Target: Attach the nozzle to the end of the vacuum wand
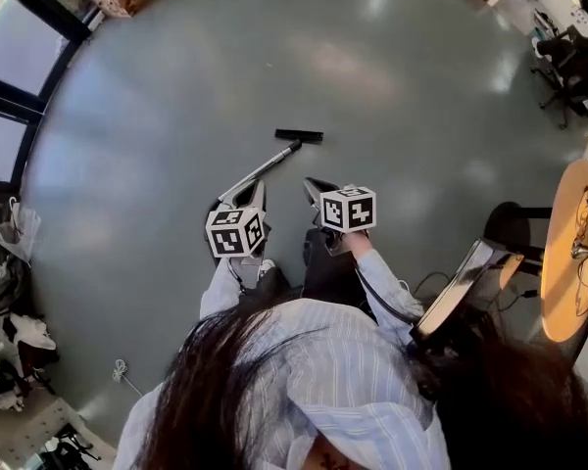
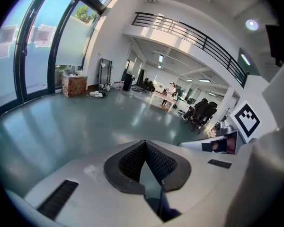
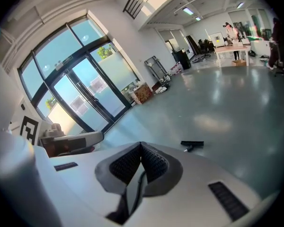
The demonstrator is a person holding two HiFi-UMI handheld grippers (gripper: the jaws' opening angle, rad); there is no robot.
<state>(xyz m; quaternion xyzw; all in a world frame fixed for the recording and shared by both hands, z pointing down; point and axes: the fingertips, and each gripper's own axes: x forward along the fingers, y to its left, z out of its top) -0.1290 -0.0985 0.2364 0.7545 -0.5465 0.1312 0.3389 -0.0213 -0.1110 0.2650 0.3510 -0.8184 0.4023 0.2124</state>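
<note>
A black floor nozzle (image 1: pixel 299 135) lies on the grey floor ahead of me. The silver vacuum wand (image 1: pixel 260 169) runs from it back toward my legs, and its far end meets the nozzle's middle. The nozzle (image 3: pixel 192 144) also shows in the right gripper view, just past the jaws. My left gripper (image 1: pixel 258 188) is lifted above the wand's near end with its jaws shut and nothing between them (image 2: pixel 144 144). My right gripper (image 1: pixel 312 184) hangs beside it, also shut and empty (image 3: pixel 141 146). Neither one touches the wand or the nozzle.
A round wooden table (image 1: pixel 564 253) and a dark stool (image 1: pixel 510 228) stand at my right, with cables on the floor nearby. Glass doors (image 3: pixel 80 98) line the left side. Office chairs (image 1: pixel 568 67) and desks stand far off. A cardboard box (image 2: pixel 75 85) sits by the windows.
</note>
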